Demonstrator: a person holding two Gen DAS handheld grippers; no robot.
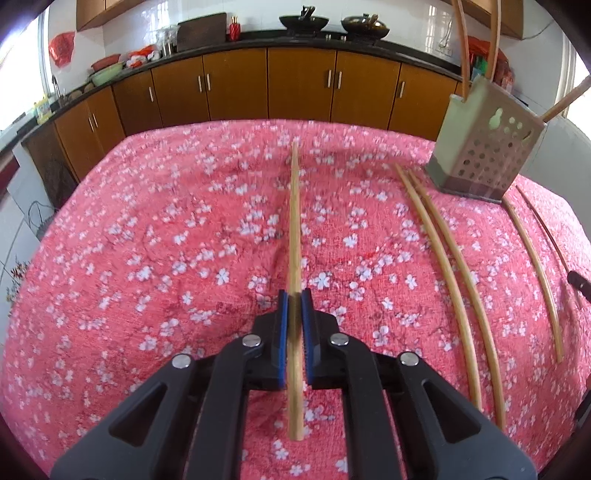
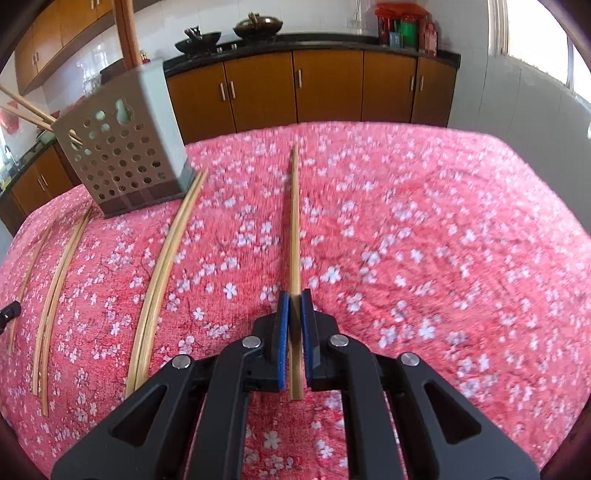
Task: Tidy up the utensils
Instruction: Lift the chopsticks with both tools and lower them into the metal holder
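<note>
My left gripper [image 1: 294,295] is shut on a bamboo chopstick [image 1: 294,221] that points forward over the pink floral cloth [image 1: 147,240]. My right gripper [image 2: 294,295] is shut on another chopstick [image 2: 294,221], also pointing forward. A grey perforated utensil holder [image 1: 484,144] stands at the far right in the left wrist view and at the far left in the right wrist view [image 2: 122,147], with chopsticks standing in it. Several loose chopsticks [image 1: 454,280] lie on the cloth in front of the holder; they also show in the right wrist view [image 2: 162,280].
Wooden kitchen cabinets [image 1: 236,85] with a dark counter run behind the table. Woks [image 1: 303,22] sit on the stove. More loose chopsticks [image 2: 55,288] lie at the left in the right wrist view. A dark gripper tip [image 2: 9,312] shows at the left edge.
</note>
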